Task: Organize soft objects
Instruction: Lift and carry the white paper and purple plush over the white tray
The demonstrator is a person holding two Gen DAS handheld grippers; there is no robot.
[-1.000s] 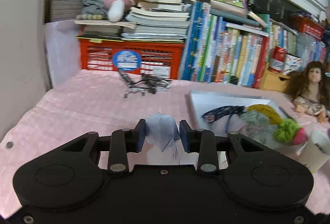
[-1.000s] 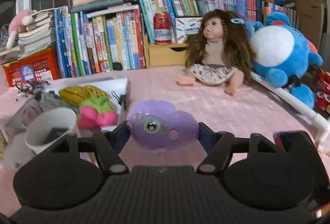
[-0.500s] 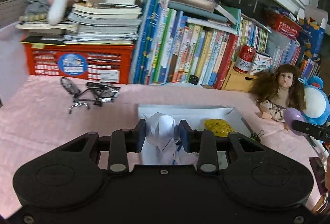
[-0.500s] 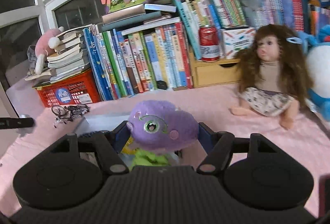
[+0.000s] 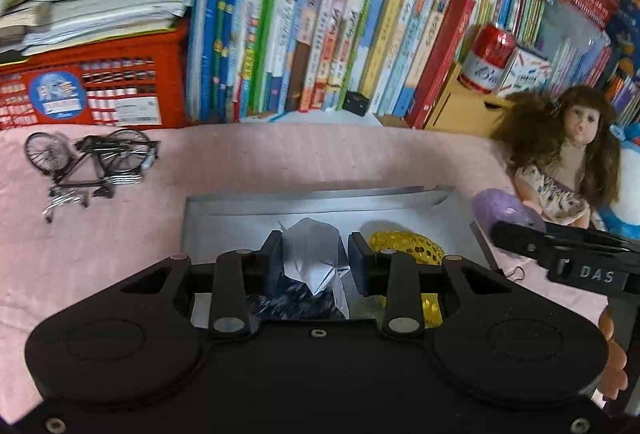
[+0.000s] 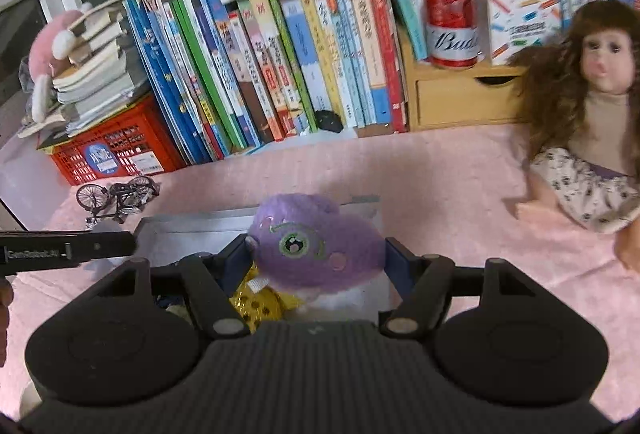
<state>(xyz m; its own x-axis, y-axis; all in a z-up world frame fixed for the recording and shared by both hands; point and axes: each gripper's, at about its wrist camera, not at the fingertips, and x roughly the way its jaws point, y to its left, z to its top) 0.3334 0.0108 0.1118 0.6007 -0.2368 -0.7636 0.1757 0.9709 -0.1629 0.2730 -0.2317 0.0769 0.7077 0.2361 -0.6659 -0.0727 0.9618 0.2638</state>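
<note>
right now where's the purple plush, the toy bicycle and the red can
purple plush (image 6: 316, 246), right wrist view, on its face beside the green eye
toy bicycle (image 5: 94, 162), left wrist view, on the frame between the wheels
red can (image 6: 451, 24), right wrist view, on its label

White script reading "Bud" runs across the red can (image 6: 452, 30). White letters "DAS" stand on the right hand-held gripper (image 5: 516, 226) body. The book spines' print is too blurred to read.

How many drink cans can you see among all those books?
1: a red can stands on the small wooden drawer box, right of the book row and beside a white patterned box. Others could be hidden behind the clutter.
</note>
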